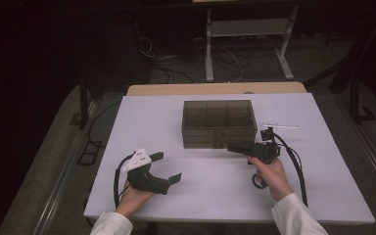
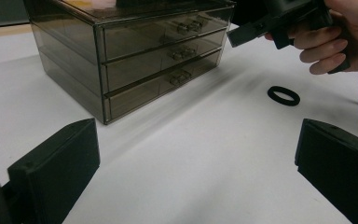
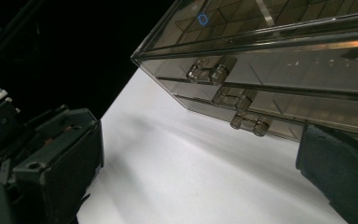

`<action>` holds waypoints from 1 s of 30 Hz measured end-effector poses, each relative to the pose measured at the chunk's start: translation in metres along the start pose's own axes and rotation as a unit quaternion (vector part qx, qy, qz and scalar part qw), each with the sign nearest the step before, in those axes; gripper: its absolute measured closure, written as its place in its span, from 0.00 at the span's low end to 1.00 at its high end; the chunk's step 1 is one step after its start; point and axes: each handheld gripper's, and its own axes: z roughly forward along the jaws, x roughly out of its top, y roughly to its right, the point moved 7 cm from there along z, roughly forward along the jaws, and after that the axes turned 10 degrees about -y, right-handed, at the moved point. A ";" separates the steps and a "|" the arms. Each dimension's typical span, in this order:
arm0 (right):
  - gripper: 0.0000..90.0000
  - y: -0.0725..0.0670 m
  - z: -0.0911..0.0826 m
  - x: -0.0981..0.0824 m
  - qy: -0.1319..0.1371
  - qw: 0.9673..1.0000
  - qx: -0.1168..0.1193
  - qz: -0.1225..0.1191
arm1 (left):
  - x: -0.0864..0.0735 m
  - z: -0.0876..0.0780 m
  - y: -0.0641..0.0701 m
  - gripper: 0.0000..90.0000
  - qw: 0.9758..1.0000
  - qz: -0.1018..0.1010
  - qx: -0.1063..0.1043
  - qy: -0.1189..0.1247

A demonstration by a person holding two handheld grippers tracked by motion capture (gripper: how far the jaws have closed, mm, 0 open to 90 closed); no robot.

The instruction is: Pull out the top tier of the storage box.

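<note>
- A white table [image 1: 215, 196] stands in a dim room, with cables and a light metal frame [image 1: 247, 29] on the floor beyond its far edge.
- A smoked, see-through drawer chest [image 1: 219, 122] with three stacked drawers sits near the middle of the far edge, all three drawers closed.
- A small black ring [image 2: 283, 95] lies flat on the surface before the chest, just below the right hand [image 1: 272, 175].
- The left gripper [image 1: 169, 169], held low near the near-left corner, points towards the chest; its jaws stand wide apart and hold nothing.
- The right gripper [image 1: 235, 147], held tilted in the right hand, has its jaws spread wide and empty, close before the chest's drawer fronts and their clear knobs [image 3: 211, 71].
</note>
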 end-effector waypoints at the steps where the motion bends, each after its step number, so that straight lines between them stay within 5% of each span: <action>1: 0.01 0.000 0.001 0.000 0.001 1.000 0.002 0.005 | 0.000 0.000 0.000 0.00 1.000 0.000 0.000 0.000; 11: 0.01 -0.002 0.008 0.002 0.020 0.997 0.030 0.061 | 0.000 0.000 0.000 0.00 1.000 -0.001 0.000 0.000; 23: 0.01 -0.001 0.012 0.005 0.034 0.994 0.050 0.091 | 0.000 0.000 0.000 0.00 1.000 -0.001 0.000 0.001; 30: 0.01 -0.002 0.016 0.007 0.048 0.987 0.079 0.129 | 0.000 0.000 0.000 0.00 1.000 -0.001 -0.001 0.001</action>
